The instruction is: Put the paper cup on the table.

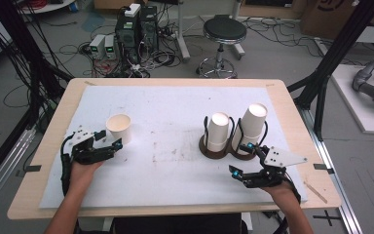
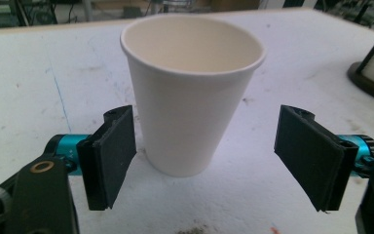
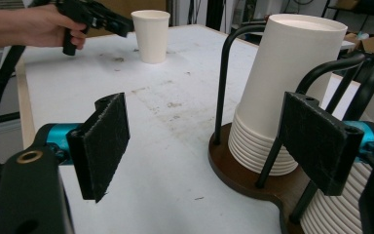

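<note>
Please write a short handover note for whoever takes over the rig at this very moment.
Left gripper: open, jaws on either side of the single paper cup, not touching it. The cup stands upright, mouth up, on the white mat, left of centre.
Right gripper: open, holding nothing, near the cup holder.
The holder, a dark base with black wire loops, carries two upside-down stacks of paper cups: left stack, right stack.
Done: one cup stands apart from the stacks.
Left: probably close the left gripper on the cup; where it goes next cannot be told from the pictures.

Bright, even light; slight softness
</note>
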